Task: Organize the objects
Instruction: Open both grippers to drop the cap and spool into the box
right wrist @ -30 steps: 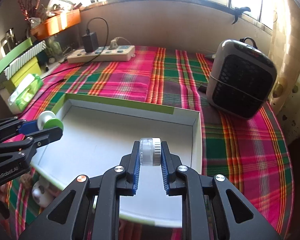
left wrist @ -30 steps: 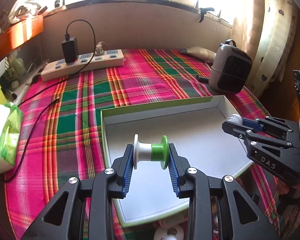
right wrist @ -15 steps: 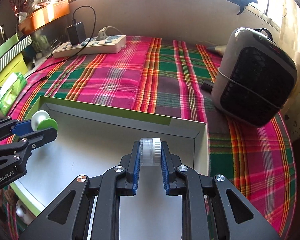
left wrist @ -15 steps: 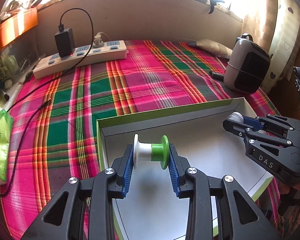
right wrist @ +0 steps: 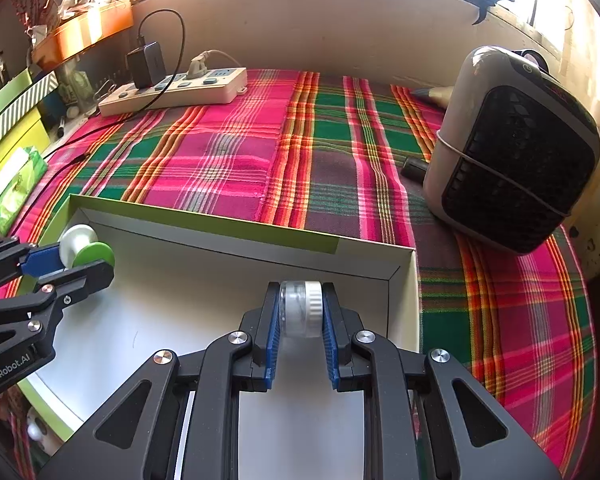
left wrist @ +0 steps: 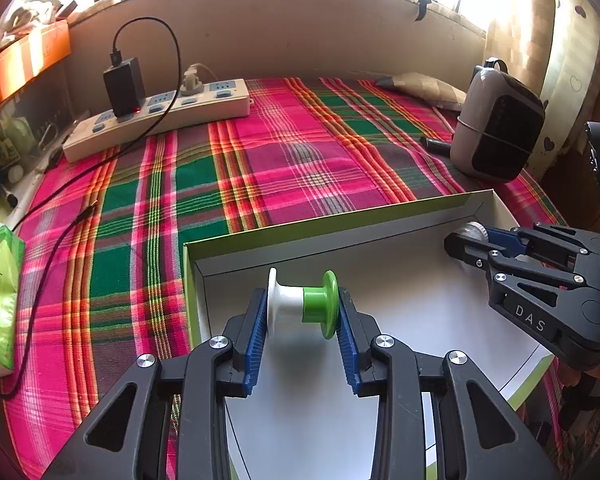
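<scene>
— Over the near-left corner of the white tray (left wrist: 379,236), the left gripper (left wrist: 302,312) is pinching a white-and-green spool (left wrist: 302,306) by its two flanges. Which way is its axis running?

— Crosswise, straight from one blue pad to the other, white flange on the left and green on the right. It is lying level and hanging above the tray floor; whether it is touching the floor I cannot tell.

— And the right gripper (right wrist: 301,312)?

— Its jaws are pressing on a small clear container with a ribbed white cap (right wrist: 302,308), held on its side by the tray's far-right corner. Its axis is also running pad to pad, with the cap facing right.

— What is proving hard to make out?

— The container's contents are blurring behind the clear plastic. The tray's near edge is getting cut off behind both grippers. Down below that edge, pale round objects (right wrist: 36,430) are peeking out, too hidden to name. On the plaid cloth (left wrist: 300,152), a dark little item (right wrist: 415,168) is sitting beside the grey heater (right wrist: 511,152), too small to identify.
</scene>
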